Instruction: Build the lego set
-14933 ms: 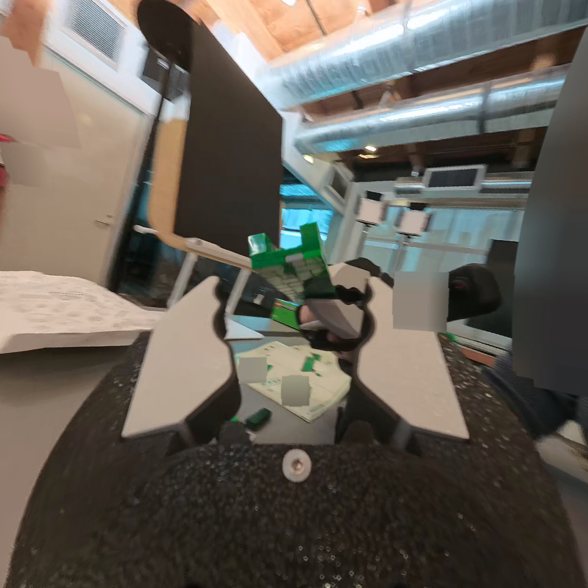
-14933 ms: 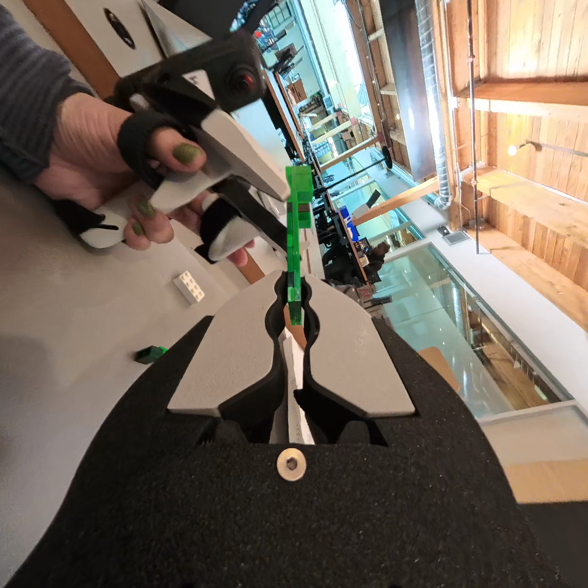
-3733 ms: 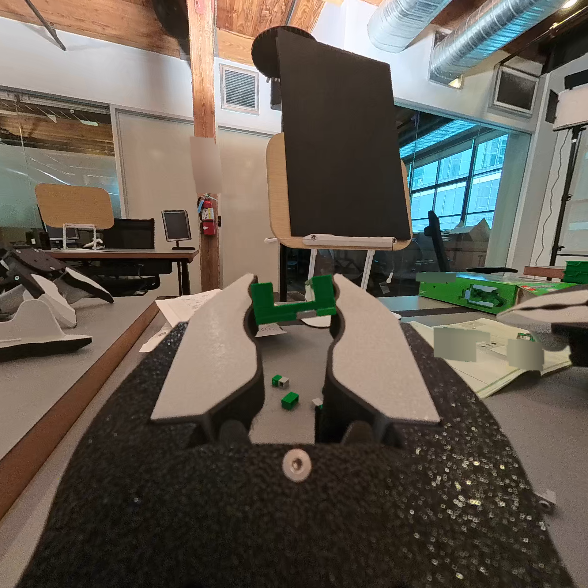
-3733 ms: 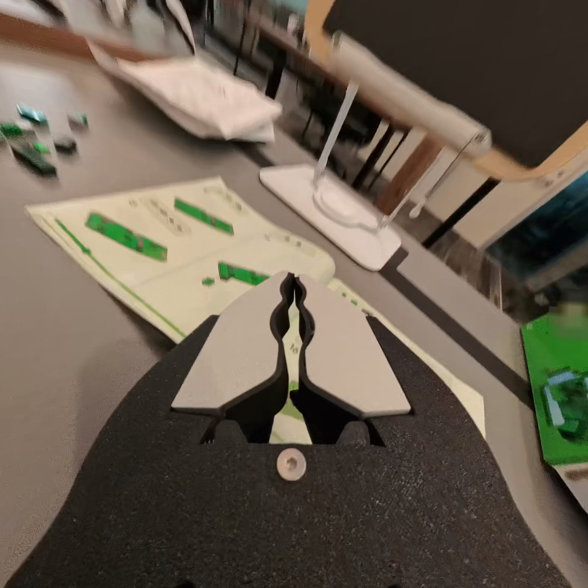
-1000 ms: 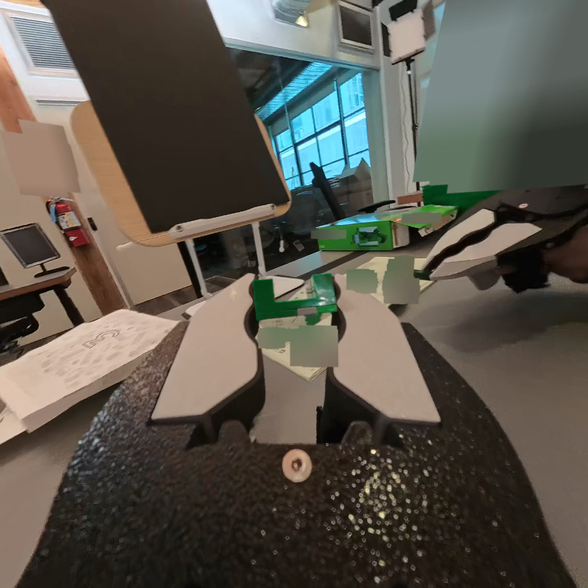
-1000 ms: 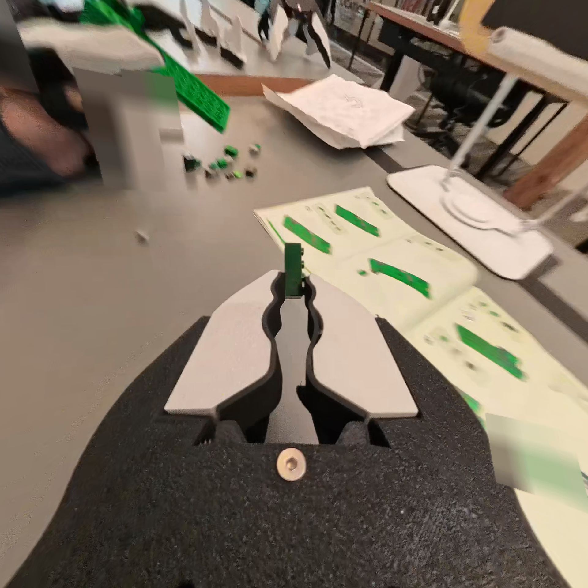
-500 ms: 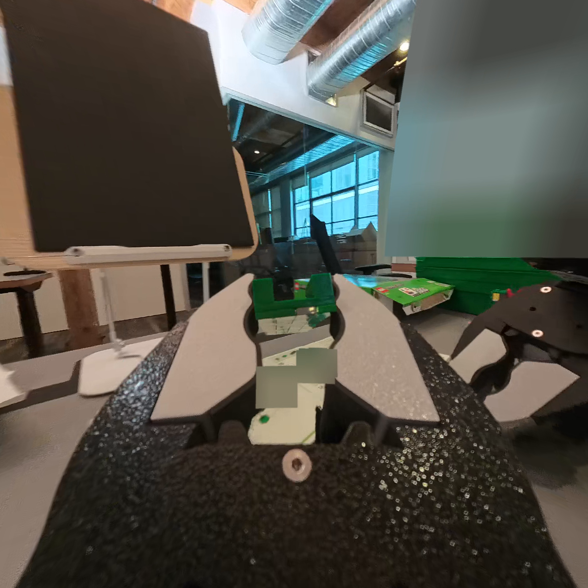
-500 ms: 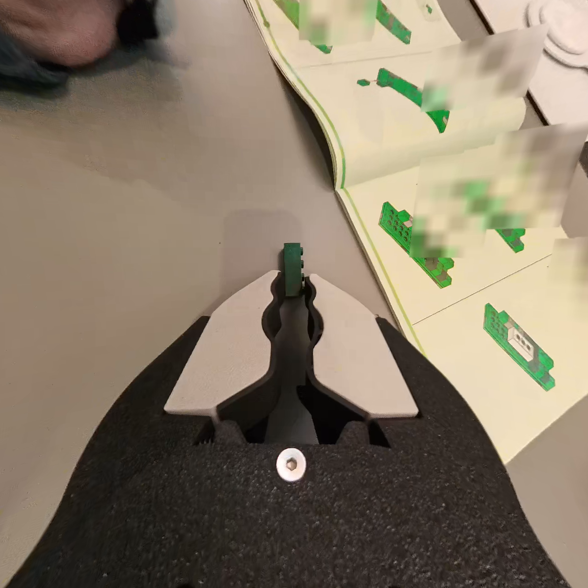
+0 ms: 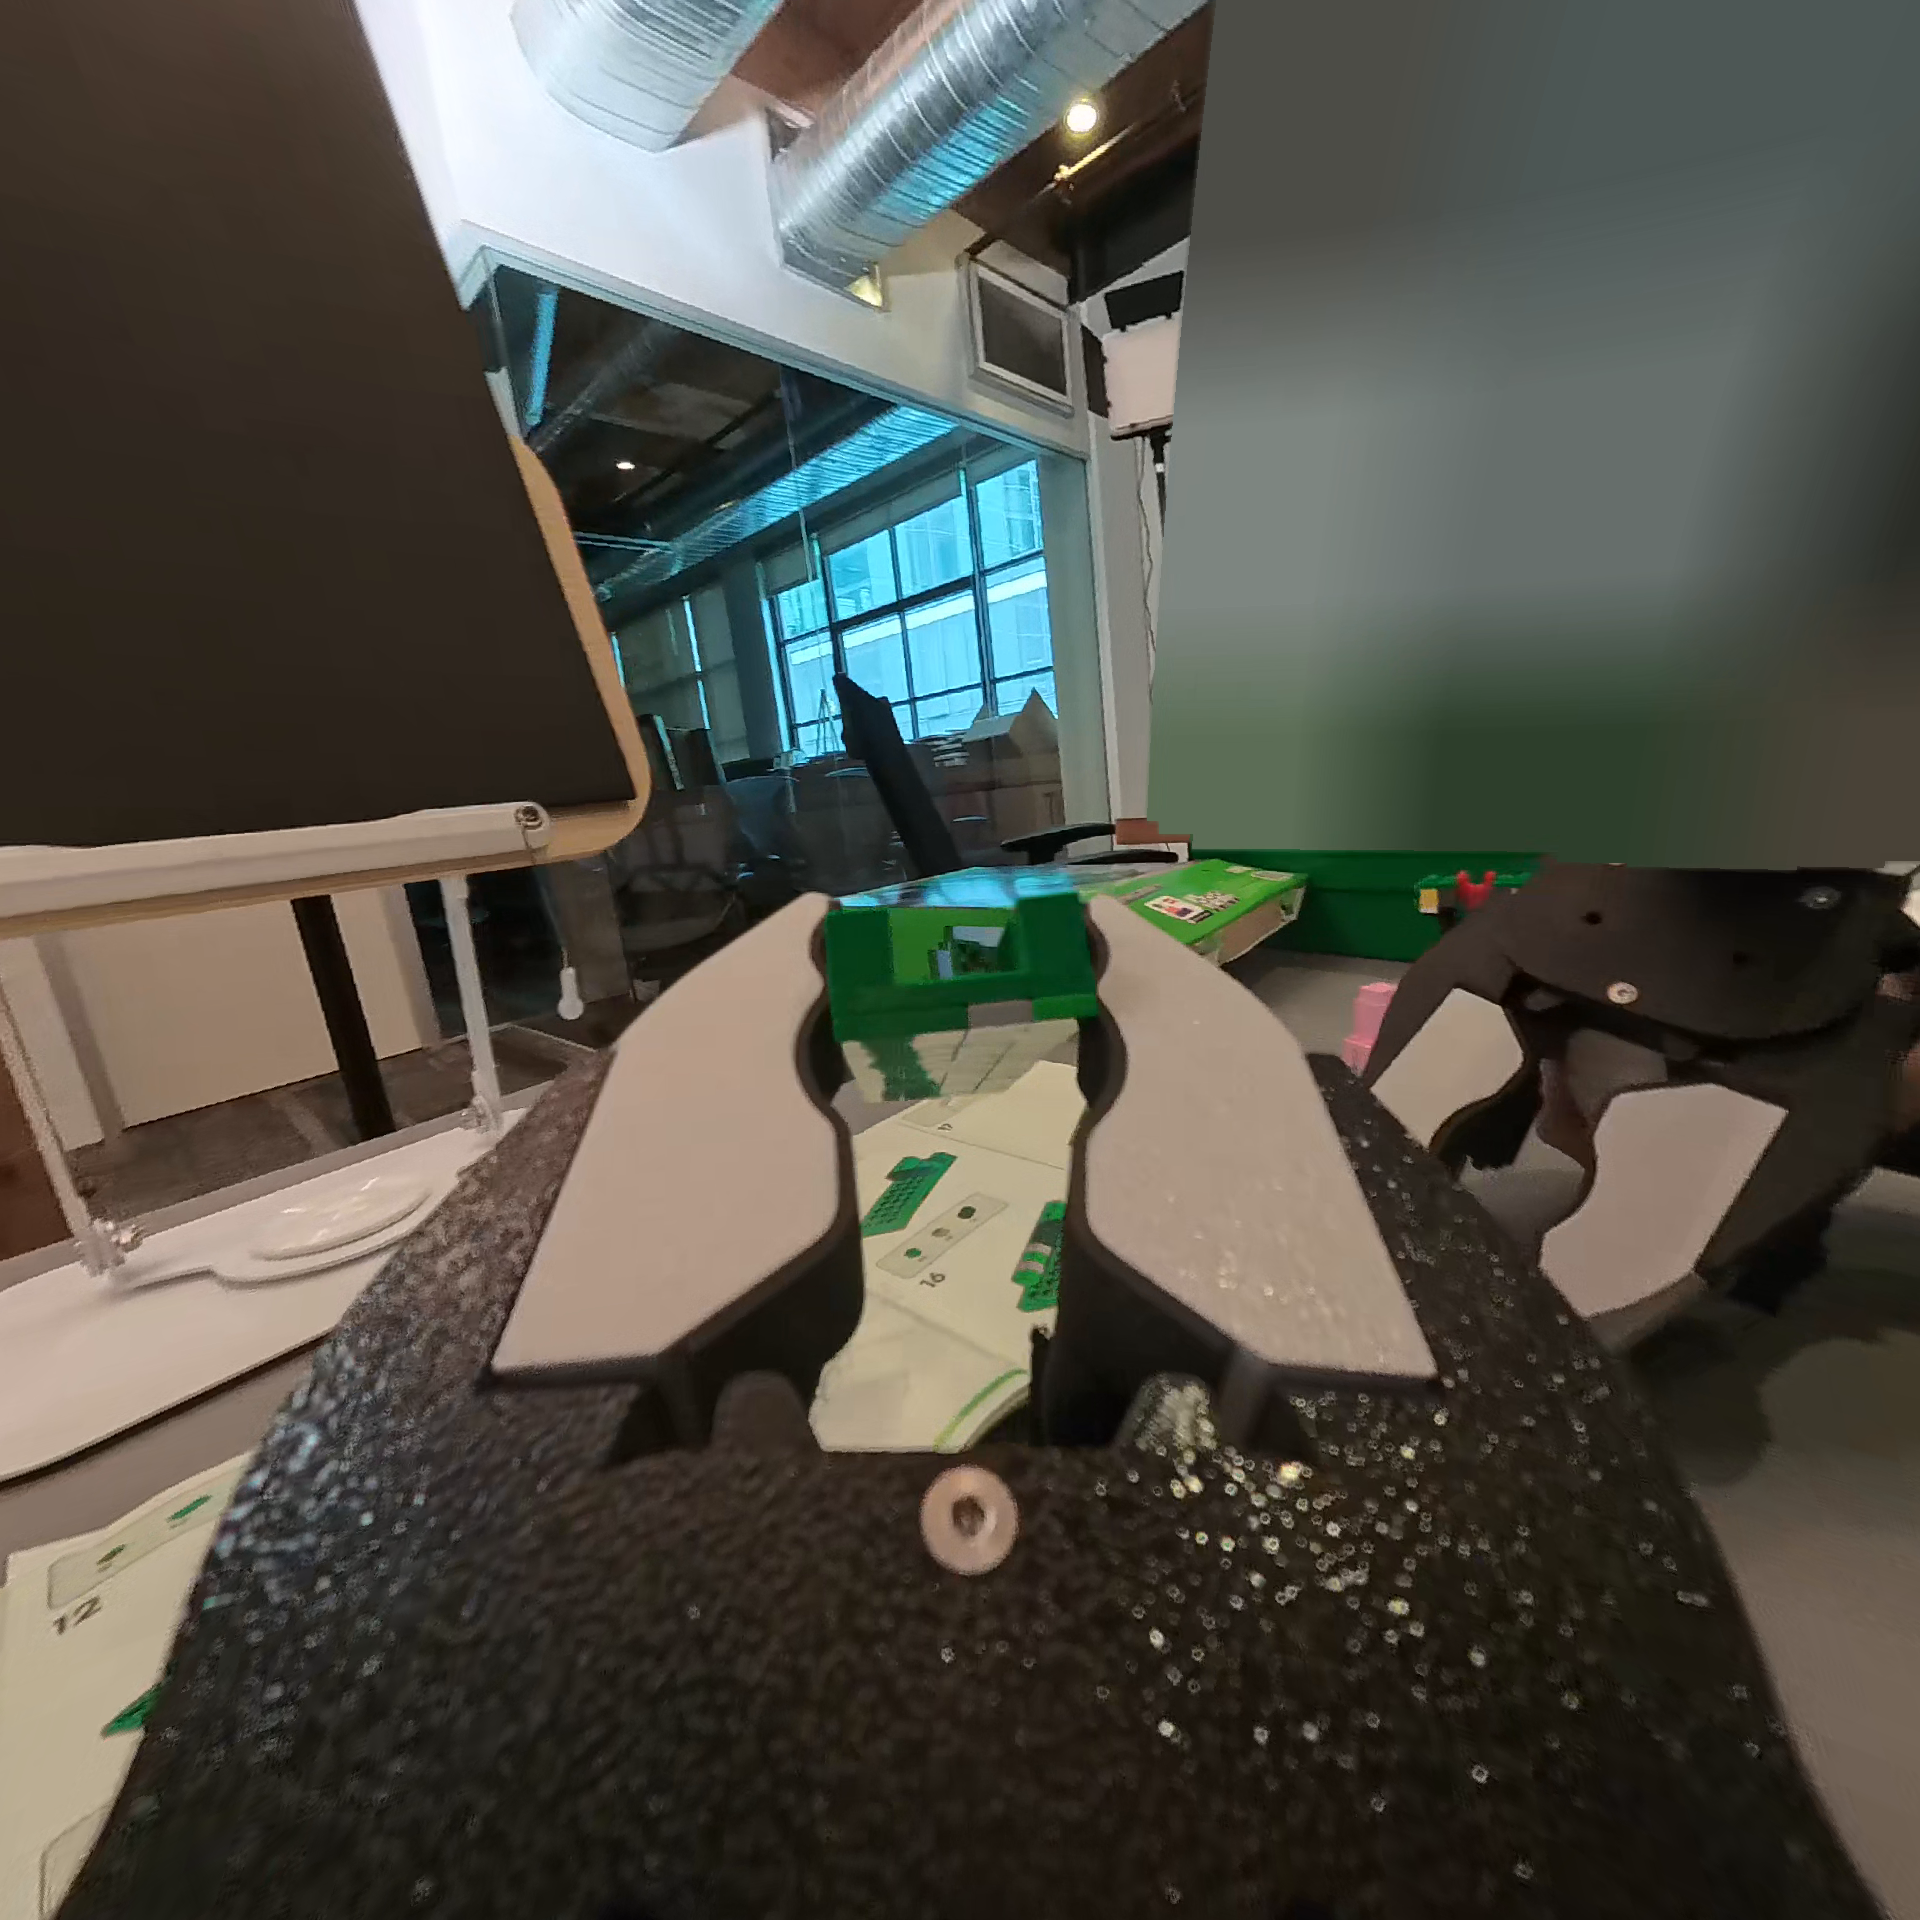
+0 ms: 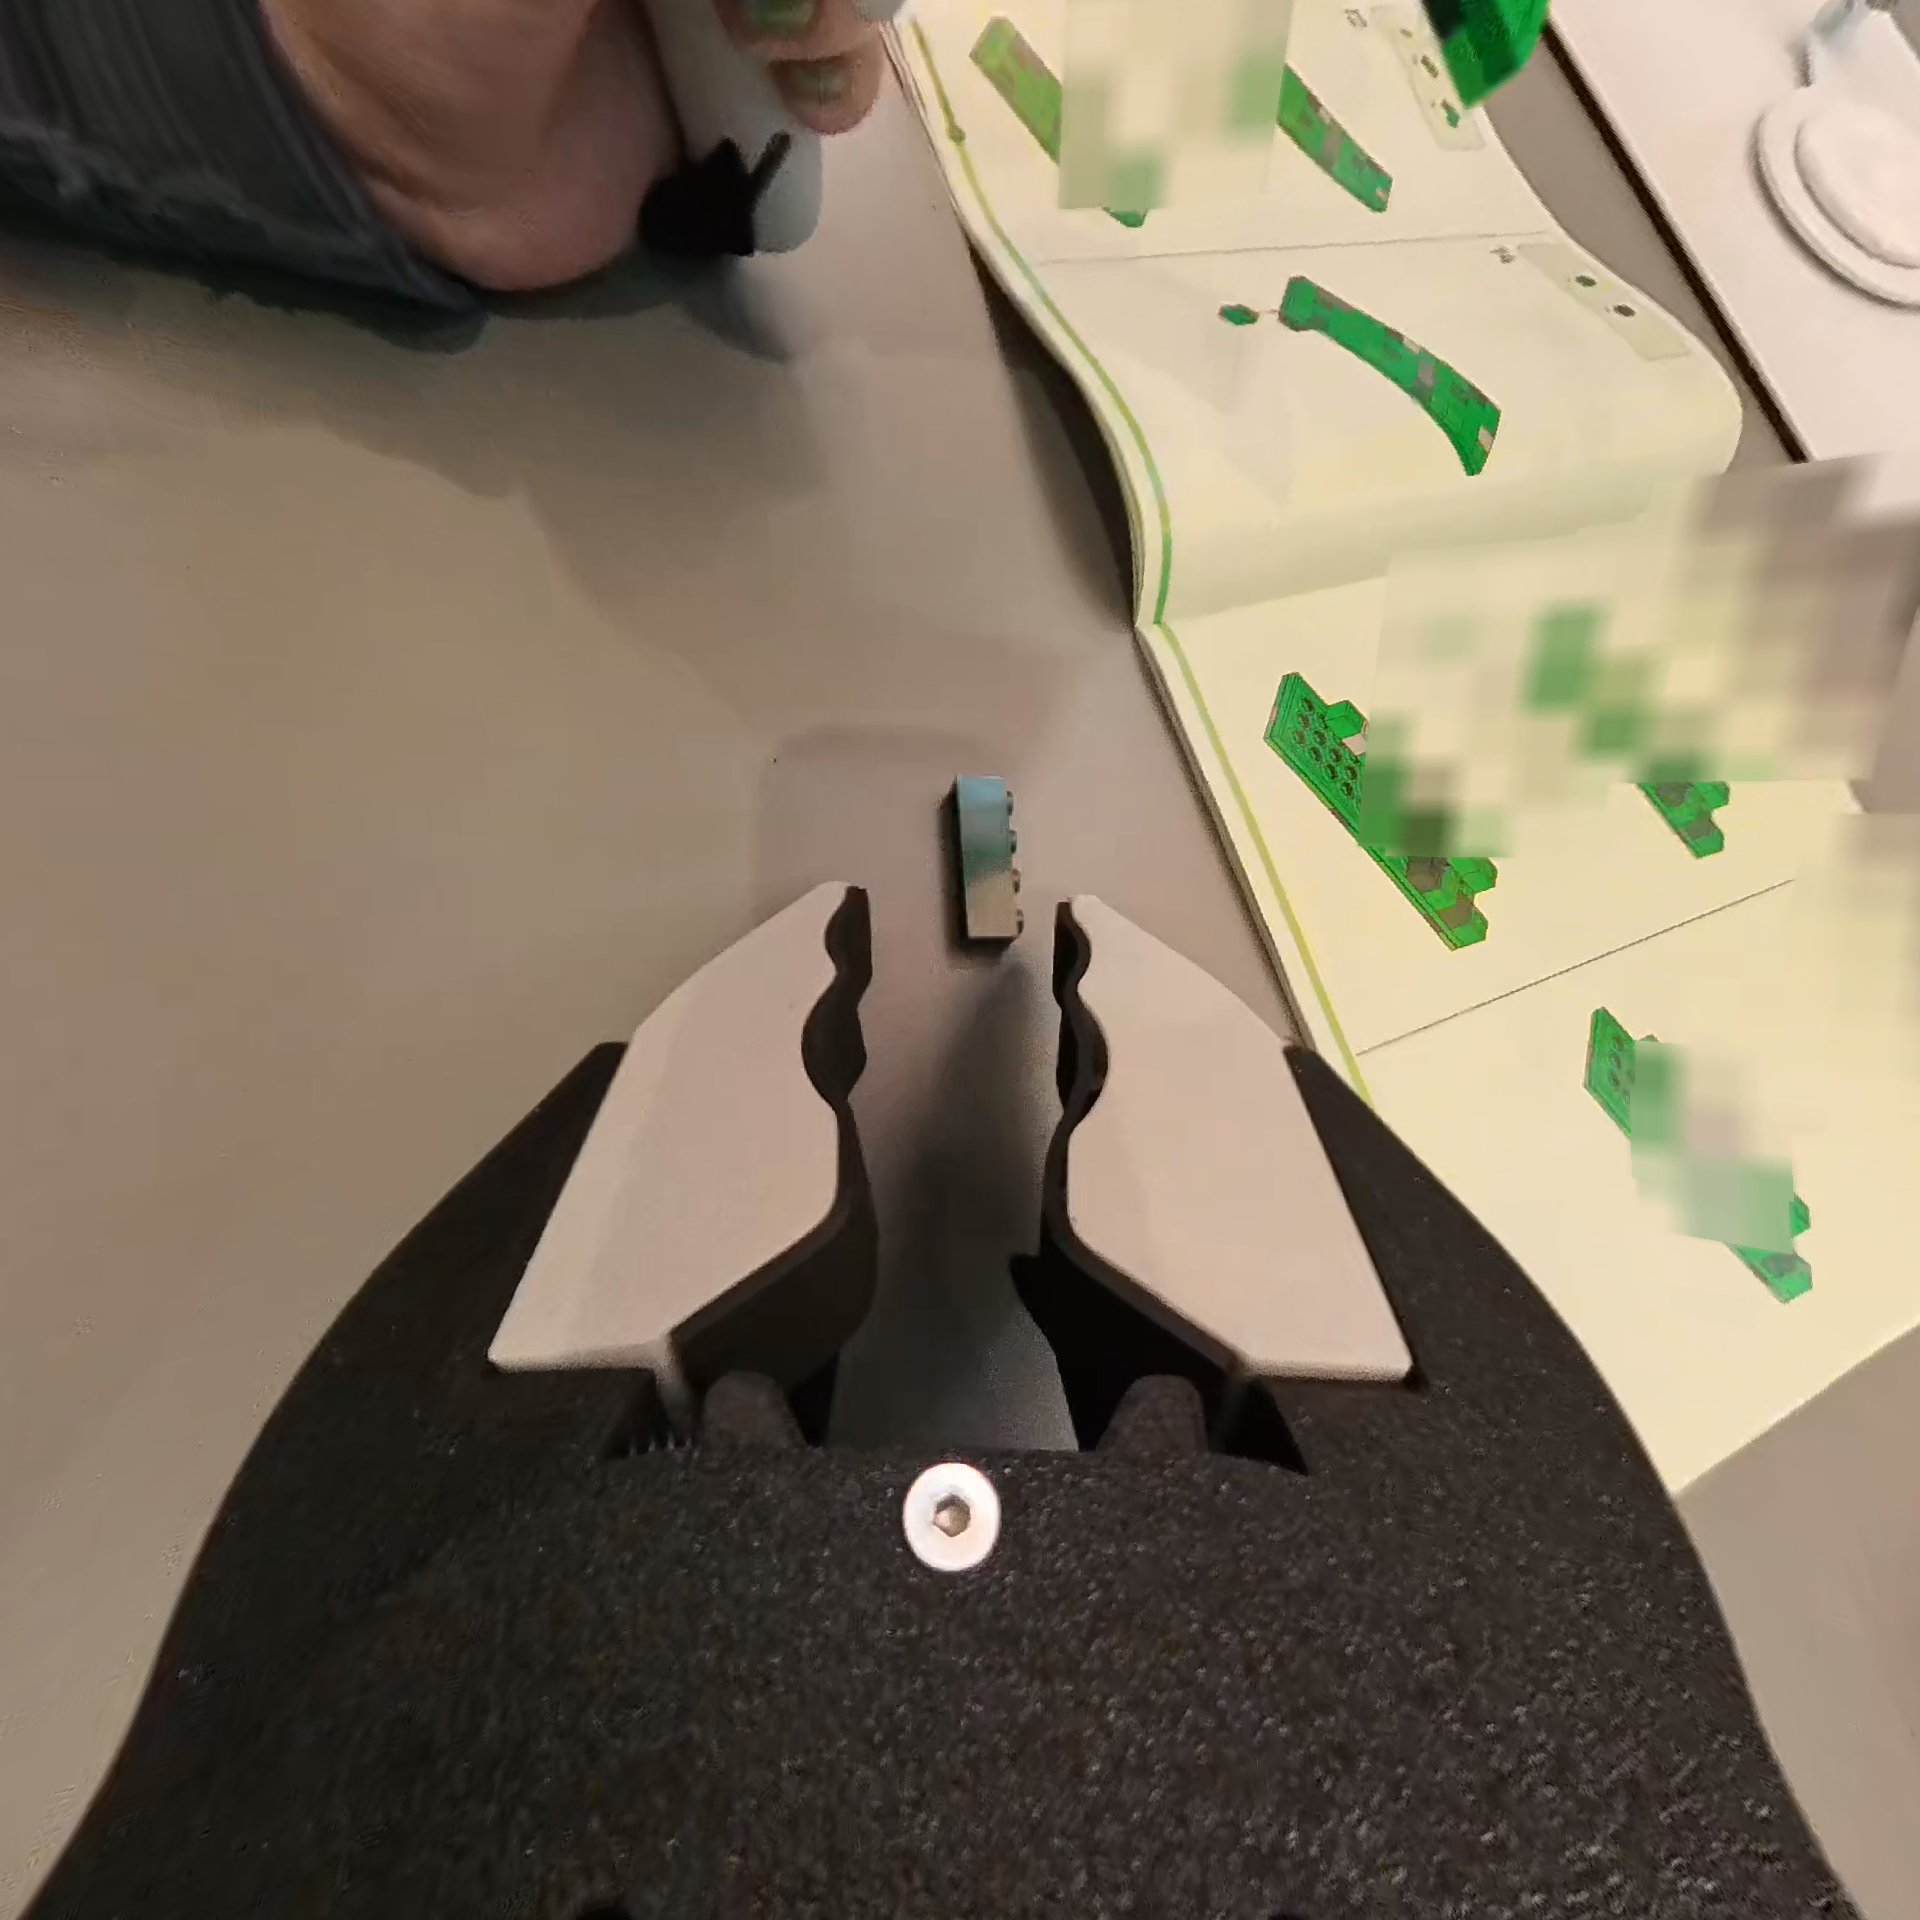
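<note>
My left gripper point(image 9: 961, 977) is shut on a green lego assembly point(image 9: 961, 961) with a notch in its top, held above the open instruction booklet point(image 9: 935, 1226). My right gripper point(image 10: 961, 914) is open and empty just above the grey table. A small green brick point(image 10: 985, 871) lies on its side on the table just beyond the right fingertips, touching neither. The right gripper also shows at the right of the left wrist view point(image 9: 1621, 1101), open and low over the table. A corner of the green assembly shows at the top of the right wrist view point(image 10: 1486, 42).
The instruction booklet point(image 10: 1455, 582) lies open right of the small brick. A person's hand point(image 10: 499, 135) is at the upper left. A white stand base point(image 9: 208, 1278) with a tablet point(image 9: 239, 436) stands left. A green lego box point(image 9: 1195, 914) and a pink brick point(image 9: 1369, 1023) lie farther back. The tips of one gripper are about 15 centimetres away from the tips of the other.
My right gripper has opened and let go of the small green brick, which now lies on the table. My left gripper has kept hold of the green assembly and shifted slightly.
</note>
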Available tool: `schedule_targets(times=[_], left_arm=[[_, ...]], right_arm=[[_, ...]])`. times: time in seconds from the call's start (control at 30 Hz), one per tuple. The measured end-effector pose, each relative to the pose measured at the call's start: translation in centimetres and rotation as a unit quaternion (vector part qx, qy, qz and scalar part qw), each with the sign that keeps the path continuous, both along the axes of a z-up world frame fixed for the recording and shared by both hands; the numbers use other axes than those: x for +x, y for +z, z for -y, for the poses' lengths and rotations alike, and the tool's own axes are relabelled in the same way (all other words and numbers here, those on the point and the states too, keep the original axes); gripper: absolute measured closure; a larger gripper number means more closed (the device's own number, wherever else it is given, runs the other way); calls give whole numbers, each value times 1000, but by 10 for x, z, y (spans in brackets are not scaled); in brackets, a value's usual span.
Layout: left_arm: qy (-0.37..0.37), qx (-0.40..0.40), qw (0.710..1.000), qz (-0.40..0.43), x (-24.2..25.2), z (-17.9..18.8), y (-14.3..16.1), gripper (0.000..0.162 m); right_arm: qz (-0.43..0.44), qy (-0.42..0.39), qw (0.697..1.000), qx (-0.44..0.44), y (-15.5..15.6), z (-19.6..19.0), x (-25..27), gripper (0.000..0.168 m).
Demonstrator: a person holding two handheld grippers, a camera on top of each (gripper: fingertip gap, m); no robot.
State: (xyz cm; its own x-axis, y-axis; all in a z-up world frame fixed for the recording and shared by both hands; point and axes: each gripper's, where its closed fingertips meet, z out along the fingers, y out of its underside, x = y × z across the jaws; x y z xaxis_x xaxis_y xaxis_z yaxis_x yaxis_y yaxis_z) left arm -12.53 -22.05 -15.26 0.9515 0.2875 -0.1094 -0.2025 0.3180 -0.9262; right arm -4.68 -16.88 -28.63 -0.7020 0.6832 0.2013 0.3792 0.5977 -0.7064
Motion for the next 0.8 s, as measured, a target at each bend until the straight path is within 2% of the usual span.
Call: schedule_targets(times=[0.1, 0.3, 0.37, 0.5, 0.67, 0.8], left_arm=[[-20, -10, 1000, -12, 9, -2, -1, 120], [-60, -33, 997, -34, 25, 6, -5, 120], [-65, -35, 997, -38, 26, 10, -6, 120], [-75, -36, 996, -37, 27, 14, -6, 120], [-110, -40, 992, -48, 33, 19, -7, 120], [-135, -29, 989, -55, 40, 24, -4, 121]], right_arm=[[-7, 4, 1000, 12, -2, -2, 0, 139], [29, -17, 998, -52, -4, -2, -3, 149], [57, -28, 996, -67, -6, -1, -2, 156], [69, -50, 994, -75, -3, -4, -3, 157], [24, -95, 981, -167, 38, -4, -7, 157], [-28, -150, 942, -300, 88, 7, -7, 157]])
